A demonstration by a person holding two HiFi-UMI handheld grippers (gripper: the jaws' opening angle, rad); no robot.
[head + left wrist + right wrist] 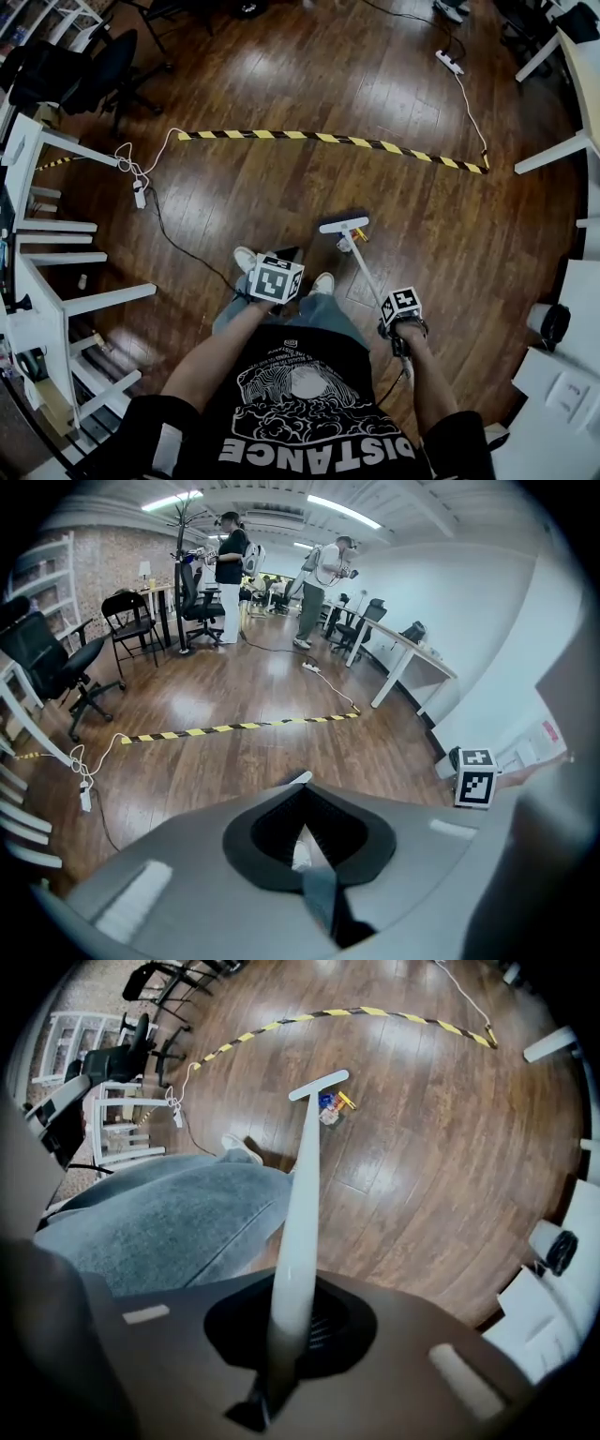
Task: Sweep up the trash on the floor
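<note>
Broom (302,1204) head set beside the trash (330,1106) on the wooden floor (441,1147).
The right gripper (283,1333) clamps the white broom handle. The small colourful trash lies mid-floor, between the striped tape (375,1012) and the person's shoe (242,1147). The left gripper (309,841) has its jaws closed on a thin grey handle (321,892).

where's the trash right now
In the head view the trash lies on the wood floor, right of centre. It sits just on the person's side of the broom head, ahead of the right shoe.
</note>
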